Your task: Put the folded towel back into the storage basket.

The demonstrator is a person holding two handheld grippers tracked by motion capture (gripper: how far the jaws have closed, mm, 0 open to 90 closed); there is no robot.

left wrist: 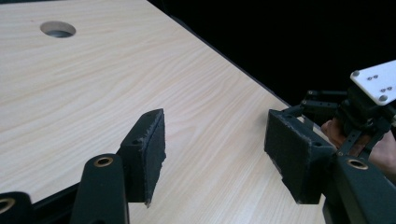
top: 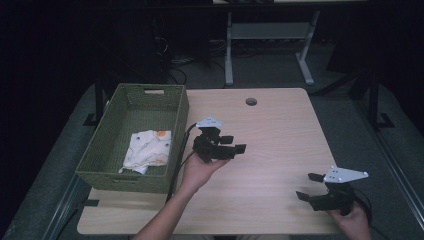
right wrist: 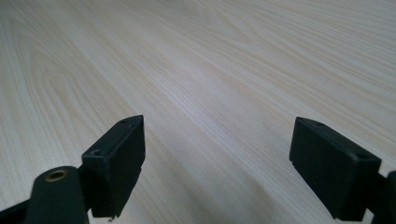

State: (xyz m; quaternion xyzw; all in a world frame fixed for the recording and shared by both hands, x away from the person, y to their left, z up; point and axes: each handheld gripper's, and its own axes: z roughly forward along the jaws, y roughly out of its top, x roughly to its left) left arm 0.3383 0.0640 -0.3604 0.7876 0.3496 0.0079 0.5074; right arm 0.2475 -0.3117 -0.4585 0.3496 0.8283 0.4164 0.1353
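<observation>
Two tools, left [top: 236, 144] and right [top: 306, 186], gape empty above the counter [top: 280, 130]; cloth [top: 147, 150] in the left-edge basket [top: 131, 181] could snag on retrieval.

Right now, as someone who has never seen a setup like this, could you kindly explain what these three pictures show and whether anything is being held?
A person sits at a wooden table and holds a hand tool with two black jaws in each hand. The high view looks down from above: the left gripper is near the table's middle, the right gripper near the front right corner. The other two pictures come from small cameras riding on those tools, looking out along their jaws. In both gripper views the jaws stand apart over bare wood, so nothing is held. At the table's left stands a green woven basket with a folded white patterned cloth lying inside. A round hole sits near the table's far edge.
</observation>
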